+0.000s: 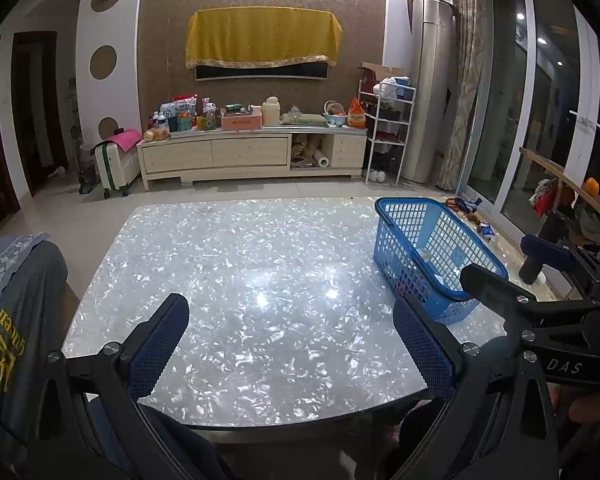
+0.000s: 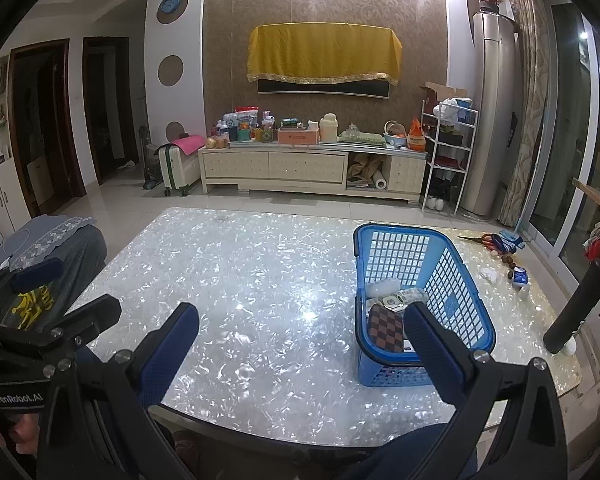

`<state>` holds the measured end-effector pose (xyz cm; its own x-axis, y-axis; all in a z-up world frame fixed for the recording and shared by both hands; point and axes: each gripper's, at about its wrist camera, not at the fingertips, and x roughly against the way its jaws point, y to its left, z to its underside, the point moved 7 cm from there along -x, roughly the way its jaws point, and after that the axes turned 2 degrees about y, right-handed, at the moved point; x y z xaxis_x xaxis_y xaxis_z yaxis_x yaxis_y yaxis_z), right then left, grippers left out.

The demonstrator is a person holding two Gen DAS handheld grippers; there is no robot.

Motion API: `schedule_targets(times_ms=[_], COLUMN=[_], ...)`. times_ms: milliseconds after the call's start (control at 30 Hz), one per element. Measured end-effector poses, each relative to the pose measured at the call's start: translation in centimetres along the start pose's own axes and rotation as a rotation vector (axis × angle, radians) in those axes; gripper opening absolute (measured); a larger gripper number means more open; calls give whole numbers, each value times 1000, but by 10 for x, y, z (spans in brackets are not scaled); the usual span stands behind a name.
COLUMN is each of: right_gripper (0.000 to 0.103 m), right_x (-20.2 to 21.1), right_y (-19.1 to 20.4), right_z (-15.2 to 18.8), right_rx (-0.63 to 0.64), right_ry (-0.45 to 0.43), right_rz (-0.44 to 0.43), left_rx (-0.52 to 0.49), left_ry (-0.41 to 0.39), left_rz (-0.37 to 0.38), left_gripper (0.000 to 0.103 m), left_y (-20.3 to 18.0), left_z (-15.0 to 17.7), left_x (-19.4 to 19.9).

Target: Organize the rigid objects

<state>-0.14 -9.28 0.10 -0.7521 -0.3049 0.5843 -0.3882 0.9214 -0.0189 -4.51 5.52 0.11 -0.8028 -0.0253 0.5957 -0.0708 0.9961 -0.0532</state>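
Observation:
A blue plastic basket (image 2: 452, 280) stands on the right side of the shiny white table (image 2: 260, 280); it also shows in the left wrist view (image 1: 412, 236). Inside lie a brown checkered wallet (image 2: 386, 328), a small square device (image 2: 392, 304) and white items. My left gripper (image 1: 292, 344) is open and empty above the table's near edge. My right gripper (image 2: 300, 348) is open and empty, its right finger (image 2: 432, 344) in front of the basket's near end. The right gripper also shows at the right of the left wrist view (image 1: 516, 272).
Red scissors (image 2: 484, 240), a blue cloth (image 2: 508, 242) and small bits (image 2: 520, 276) lie on the table's far right. A dark cylinder (image 2: 576, 308) stands at the right edge. A chair with grey clothing (image 2: 56, 276) is at the left. A TV cabinet (image 2: 312, 168) is beyond.

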Motion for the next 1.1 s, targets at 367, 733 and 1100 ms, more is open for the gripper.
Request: schedule_targets(times_ms=[367, 733, 1100], right_gripper=[103, 103, 103], right_x=[-6, -13, -14], right_y=[-4, -7, -8], right_z=[4, 8, 10], right_rx=[-10, -31, -30], right_ry=[21, 49, 58], right_rz=[7, -2, -4], left_rx=[-20, -20, -11], left_ry=[26, 48, 64], left_rz=[20, 23, 10], left_gripper=[103, 103, 103], left_y=[-3, -4, -1], left_z=[2, 4, 6], left_x=[-12, -24, -31])
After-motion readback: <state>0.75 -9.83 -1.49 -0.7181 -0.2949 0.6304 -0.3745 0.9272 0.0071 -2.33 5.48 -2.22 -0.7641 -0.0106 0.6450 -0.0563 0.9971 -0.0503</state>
